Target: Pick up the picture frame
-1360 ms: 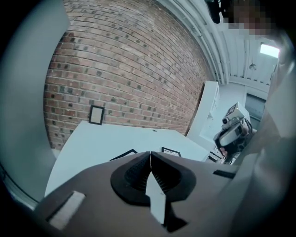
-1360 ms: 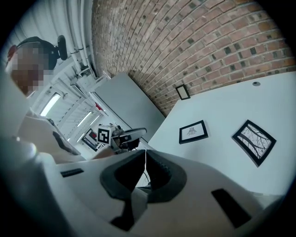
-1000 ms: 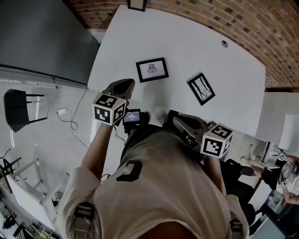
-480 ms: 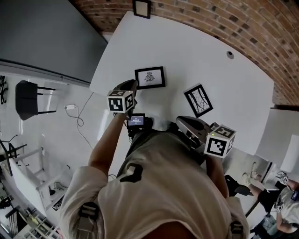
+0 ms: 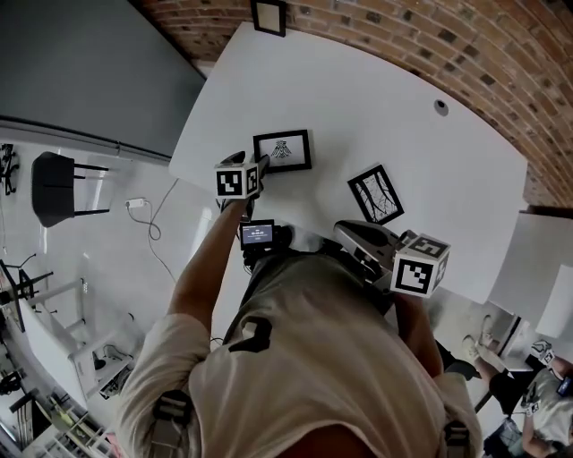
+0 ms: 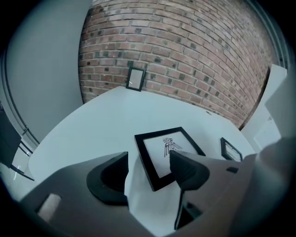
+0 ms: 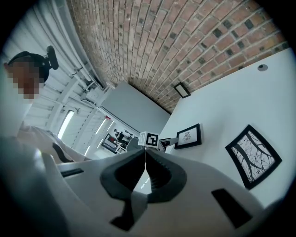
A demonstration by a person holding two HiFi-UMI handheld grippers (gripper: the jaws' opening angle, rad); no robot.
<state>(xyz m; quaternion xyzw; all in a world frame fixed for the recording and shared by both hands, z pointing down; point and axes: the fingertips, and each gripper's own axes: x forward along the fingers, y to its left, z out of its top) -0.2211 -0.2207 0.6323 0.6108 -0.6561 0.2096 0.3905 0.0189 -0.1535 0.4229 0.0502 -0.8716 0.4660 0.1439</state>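
The left gripper [image 6: 149, 163] has come down from above the near rim of the white table [image 5: 385, 98] and now sits low at the near-left corner of the picture frame [image 5: 282, 150]. Its claw, pinched together a moment ago, has just been opening and now stands spread wide, with that corner of the frame between the jaws and white table showing between the left jaw and the frame's edge. The right gripper [image 7: 145, 157] has barely shifted and hovers at the table's near edge, at 5 o'clock of the frame, its claw pressed together on nothing. The frame lies flat on the table at about 11 o'clock of the person's chest. It is a thin black rectangle around a white sheet with a small dark winged figure drawn in the middle. The table's left edge runs close by at 9 o'clock of the frame, with floor and a dark chair [image 5: 52, 186] beyond. A second black frame [image 5: 376, 193] lies at 4 o'clock, well apart. From 12 to 2 o'clock the tabletop is bare up to the brick wall [image 5: 448, 40], where a small frame [image 5: 269, 16] leans
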